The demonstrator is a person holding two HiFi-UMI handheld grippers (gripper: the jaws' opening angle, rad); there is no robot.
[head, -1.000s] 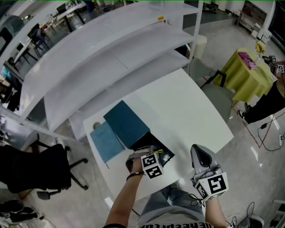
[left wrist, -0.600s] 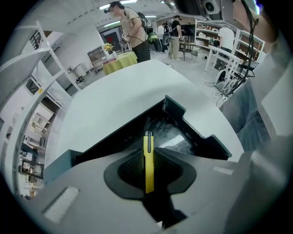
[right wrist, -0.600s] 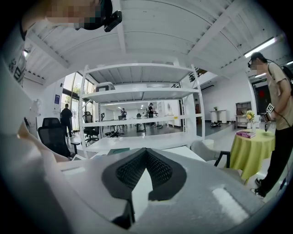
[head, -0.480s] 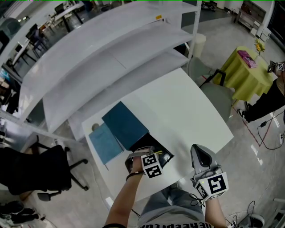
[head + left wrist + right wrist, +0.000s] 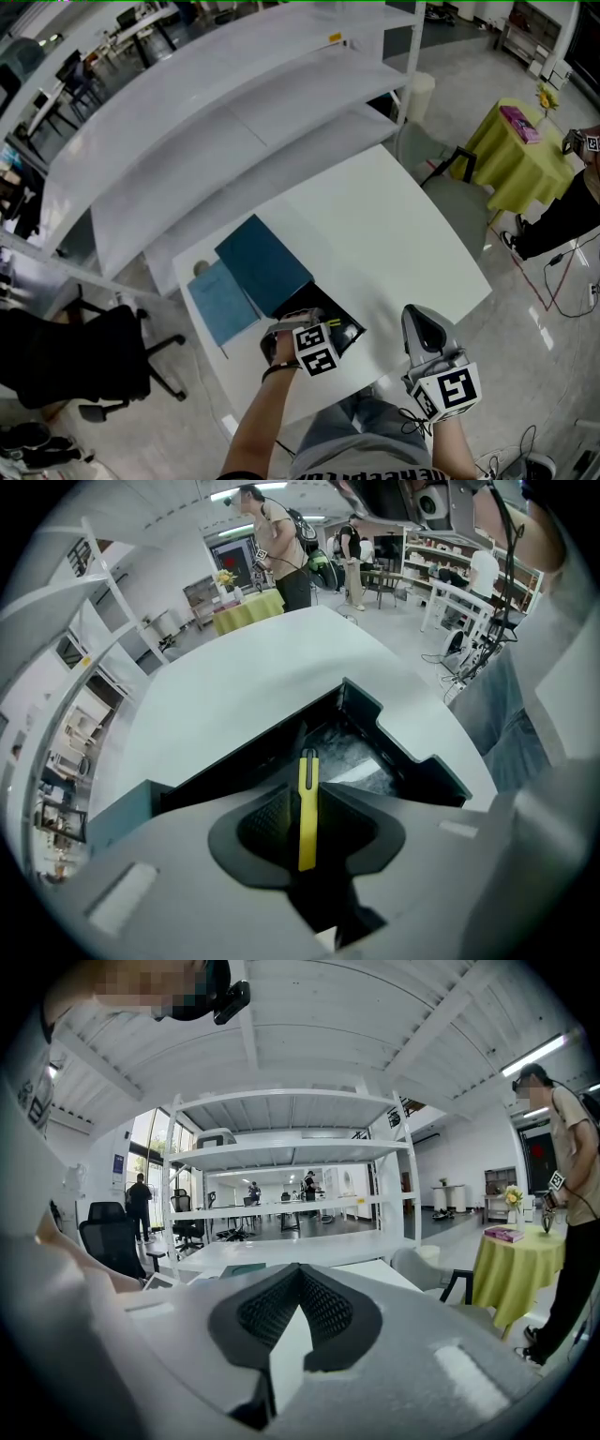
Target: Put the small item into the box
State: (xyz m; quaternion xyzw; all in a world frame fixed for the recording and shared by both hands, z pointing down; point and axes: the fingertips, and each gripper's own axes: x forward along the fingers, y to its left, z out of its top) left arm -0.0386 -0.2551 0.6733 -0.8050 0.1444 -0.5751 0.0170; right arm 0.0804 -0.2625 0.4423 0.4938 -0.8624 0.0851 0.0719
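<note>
An open dark box stands near the table's front edge, its teal lid folded back to the far left. My left gripper hovers right over the box's near side, shut on a thin yellow item that points down into the dark interior. The yellow item is barely visible in the head view. My right gripper is held off the table's front right edge, level and facing the shelves, shut with nothing in it.
A lighter blue flat piece lies left of the lid. White shelving runs along the table's far side. A black chair stands at left, a yellow-clothed round table and people at far right.
The left gripper has edged slightly toward the near left over the box, still shut on the yellow item. The right gripper has not moved.
</note>
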